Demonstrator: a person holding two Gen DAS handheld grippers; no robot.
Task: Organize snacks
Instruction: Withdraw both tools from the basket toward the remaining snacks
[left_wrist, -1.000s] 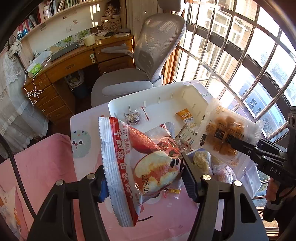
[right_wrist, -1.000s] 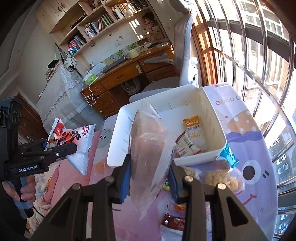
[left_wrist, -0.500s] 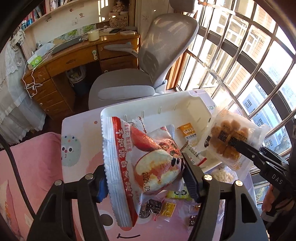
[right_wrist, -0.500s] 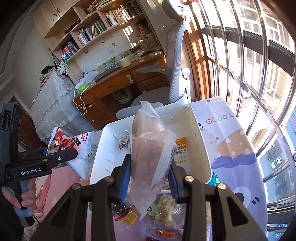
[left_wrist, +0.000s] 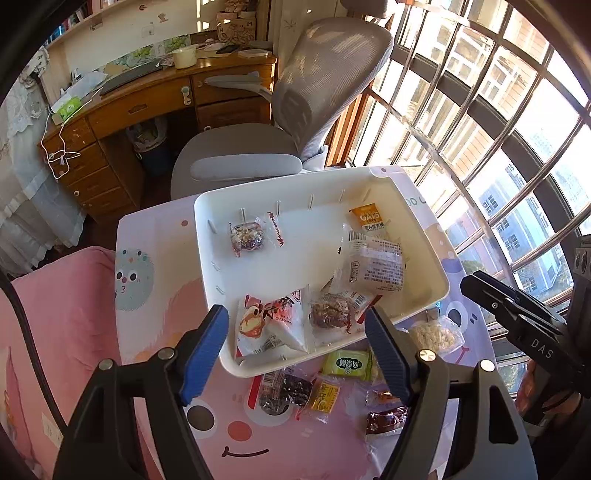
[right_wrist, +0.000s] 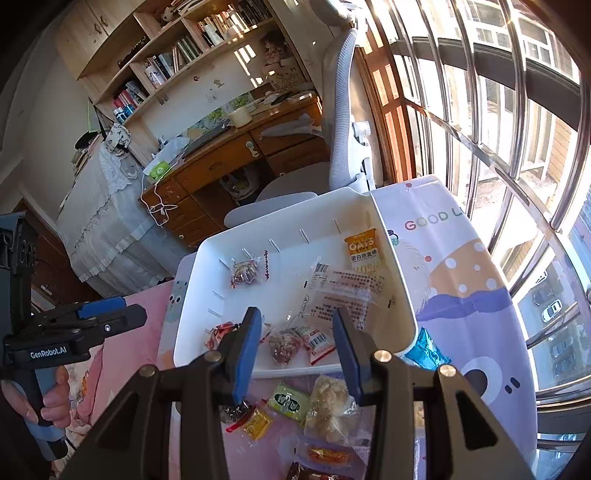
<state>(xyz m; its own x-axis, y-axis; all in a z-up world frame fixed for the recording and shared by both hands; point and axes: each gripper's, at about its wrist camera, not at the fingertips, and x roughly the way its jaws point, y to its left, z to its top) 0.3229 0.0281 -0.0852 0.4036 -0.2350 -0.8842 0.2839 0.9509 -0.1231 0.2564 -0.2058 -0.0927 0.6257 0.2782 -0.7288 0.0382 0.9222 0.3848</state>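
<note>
Both grippers hang empty above the worktop, left gripper (left_wrist: 297, 345) and right gripper (right_wrist: 297, 349) each with jaws spread. Inside the white tray (left_wrist: 424, 229) lie the red-and-white snack bag (left_wrist: 271, 325) near its front edge and the clear cookie bag (left_wrist: 373, 264) toward its right side.

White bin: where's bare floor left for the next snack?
White bin: bare floor runs mid-tray between the nut-bar packet and the orange oat bar, and down the left wall. Its near end, around the red-white bun bag and clear labelled bag, is crowded.
</note>
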